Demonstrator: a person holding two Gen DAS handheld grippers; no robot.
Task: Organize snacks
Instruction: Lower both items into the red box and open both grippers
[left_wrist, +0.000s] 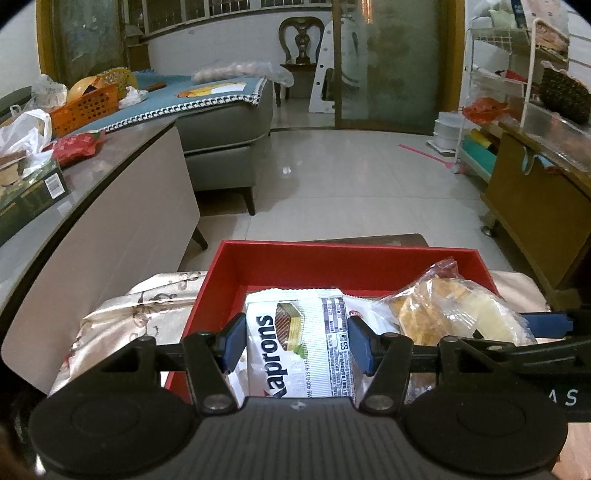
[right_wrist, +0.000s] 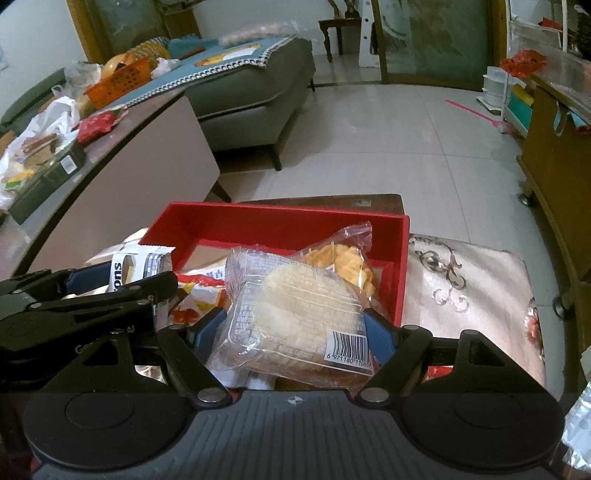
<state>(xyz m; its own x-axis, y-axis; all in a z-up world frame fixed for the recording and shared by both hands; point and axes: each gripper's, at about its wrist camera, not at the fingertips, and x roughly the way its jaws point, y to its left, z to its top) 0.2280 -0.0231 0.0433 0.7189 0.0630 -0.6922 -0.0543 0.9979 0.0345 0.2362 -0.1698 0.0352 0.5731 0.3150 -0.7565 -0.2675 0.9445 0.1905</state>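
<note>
My left gripper (left_wrist: 297, 345) is shut on a white wafer pack (left_wrist: 288, 332), held upright over the left half of the open red box (left_wrist: 343, 254). My right gripper (right_wrist: 295, 332) is shut on a clear-wrapped round pastry (right_wrist: 291, 310), barcode toward me, over the right half of the red box (right_wrist: 280, 218). Both grippers hang side by side. In the right wrist view, the wafer pack (right_wrist: 129, 267) shows at far left. Inside the box lie a clear bag of golden pastry (right_wrist: 351, 262) and an orange-red packet (right_wrist: 199, 291).
The box rests on a floral-patterned cloth (right_wrist: 461, 295). At left is a grey-topped table (left_wrist: 122, 147) with bags, a red packet (left_wrist: 75, 146) and an orange basket (left_wrist: 85, 109). A grey sofa (left_wrist: 225, 136) stands behind it, a wooden cabinet (left_wrist: 535, 206) at right, tiled floor between.
</note>
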